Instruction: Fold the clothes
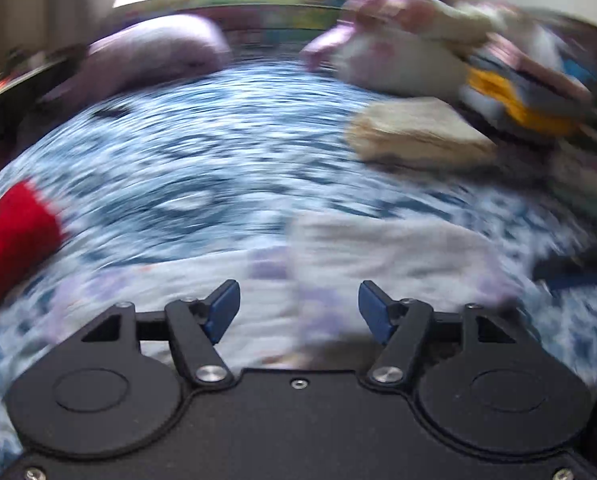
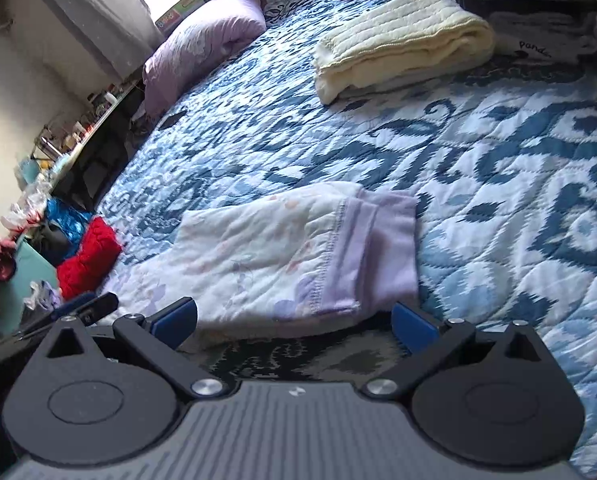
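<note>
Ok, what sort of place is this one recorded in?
Most likely a bedroom in a home. The work surface is a bed covered by a blue-and-white patterned quilt, with a lilac pillow at its far end, and a cluttered side table against the wall beside it.

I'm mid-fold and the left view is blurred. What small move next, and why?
Probably bring the right gripper down onto the near edge of the garment and close. Both grippers are open and hold nothing, and the floral garment with the lilac band lies flat, partly folded, on the quilt just ahead of it.
</note>
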`<state>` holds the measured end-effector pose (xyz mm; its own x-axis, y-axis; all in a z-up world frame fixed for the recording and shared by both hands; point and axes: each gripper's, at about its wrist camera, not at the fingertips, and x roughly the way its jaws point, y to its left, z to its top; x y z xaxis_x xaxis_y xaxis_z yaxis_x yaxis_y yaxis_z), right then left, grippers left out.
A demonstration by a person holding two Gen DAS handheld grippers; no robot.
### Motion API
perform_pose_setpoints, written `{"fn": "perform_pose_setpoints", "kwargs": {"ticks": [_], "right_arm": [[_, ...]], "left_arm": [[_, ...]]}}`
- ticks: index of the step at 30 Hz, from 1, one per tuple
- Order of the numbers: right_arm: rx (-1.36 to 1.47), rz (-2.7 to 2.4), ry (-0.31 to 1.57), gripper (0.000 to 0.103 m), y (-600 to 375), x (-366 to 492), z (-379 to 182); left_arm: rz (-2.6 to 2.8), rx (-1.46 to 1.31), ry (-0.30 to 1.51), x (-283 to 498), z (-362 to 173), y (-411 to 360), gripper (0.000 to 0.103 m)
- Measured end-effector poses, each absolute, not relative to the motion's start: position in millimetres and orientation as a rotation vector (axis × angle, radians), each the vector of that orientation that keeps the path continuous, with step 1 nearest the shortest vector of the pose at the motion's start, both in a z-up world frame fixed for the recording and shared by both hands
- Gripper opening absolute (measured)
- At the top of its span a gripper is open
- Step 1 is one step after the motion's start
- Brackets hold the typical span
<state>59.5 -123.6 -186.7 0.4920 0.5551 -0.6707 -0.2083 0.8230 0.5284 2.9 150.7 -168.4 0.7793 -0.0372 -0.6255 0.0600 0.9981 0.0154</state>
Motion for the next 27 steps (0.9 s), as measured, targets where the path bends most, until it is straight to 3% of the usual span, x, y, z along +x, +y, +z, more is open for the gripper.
{"fn": "perform_pose_setpoints", "kwargs": {"ticks": [10, 14, 18, 20, 23, 27], "right_arm": [[0.419, 0.401, 0.950, 0.103, -156, 61, -181], [0.449, 0.389, 0.963, 0.103, -166, 63, -186], [0.465, 0.390, 0.976, 0.103, -168, 63, -192], [0.479, 0.389, 0.982, 0.103, -169, 63, -195], [0.505, 0.386, 0.988, 0.103, -172, 62, -198], [0.522, 0.381, 0.987, 0.103, -173, 60, -198]], "left_arm": [[-0.252, 0.313, 0.724, 21, -207, 58, 0.065], [-0.279, 0.389, 0.726, 28, -221, 37, 0.050], [-0.284, 0.369, 0.727, 37, -225, 32, 0.041], [-0.287, 0.346, 0.724, 39, -224, 35, 0.024], [-0.285, 0.288, 0.704, 38, -215, 44, 0.009], [-0.261, 0.157, 0.647, 31, -195, 66, 0.007]]}}
